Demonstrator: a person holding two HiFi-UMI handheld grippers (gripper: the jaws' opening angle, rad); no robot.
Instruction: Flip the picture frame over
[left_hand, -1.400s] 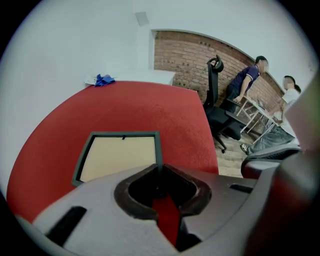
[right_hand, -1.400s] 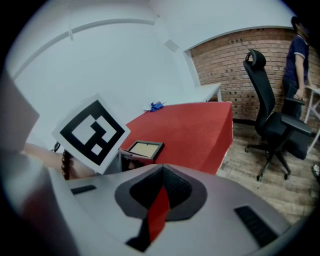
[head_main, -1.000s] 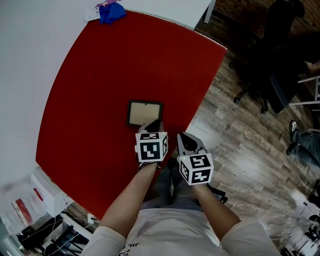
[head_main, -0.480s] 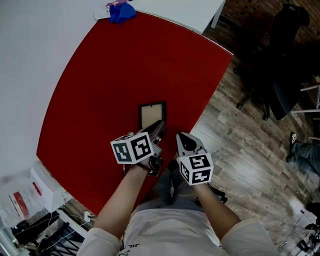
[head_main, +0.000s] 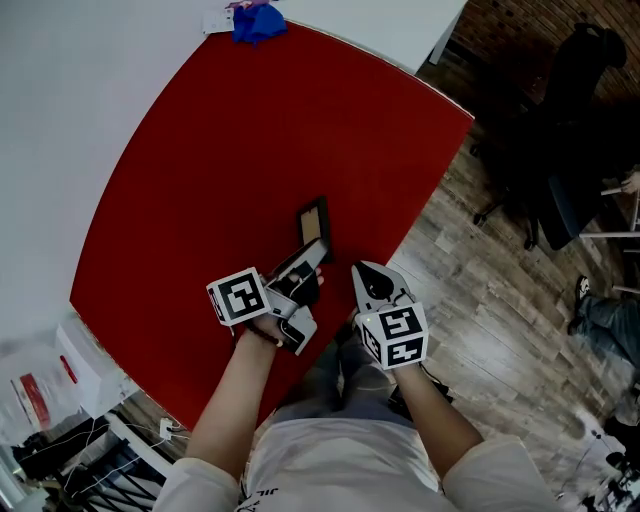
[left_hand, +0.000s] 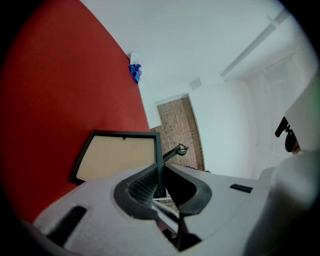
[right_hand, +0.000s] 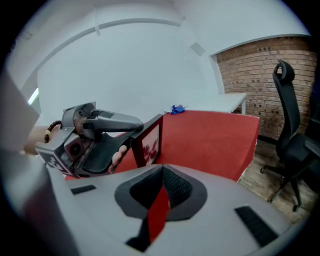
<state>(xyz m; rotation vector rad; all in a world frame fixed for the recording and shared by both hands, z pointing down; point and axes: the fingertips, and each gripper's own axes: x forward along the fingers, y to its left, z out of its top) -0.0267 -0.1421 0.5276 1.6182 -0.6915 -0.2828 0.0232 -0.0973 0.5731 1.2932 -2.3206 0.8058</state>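
Even, bright light; gripper views bend at edges.

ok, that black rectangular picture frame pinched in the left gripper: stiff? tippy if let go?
Probably stiff: the black rectangular picture frame looks flat with the left gripper pinching only one edge. Likely light, since that small grip carries it. Held nearly upright, it would probably topple onto the red table if released.

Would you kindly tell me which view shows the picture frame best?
The left gripper view: the picture frame shows large, tan panel visible, one edge in the left gripper. The head view shows it small, tilted; the right gripper view, its glossy side.
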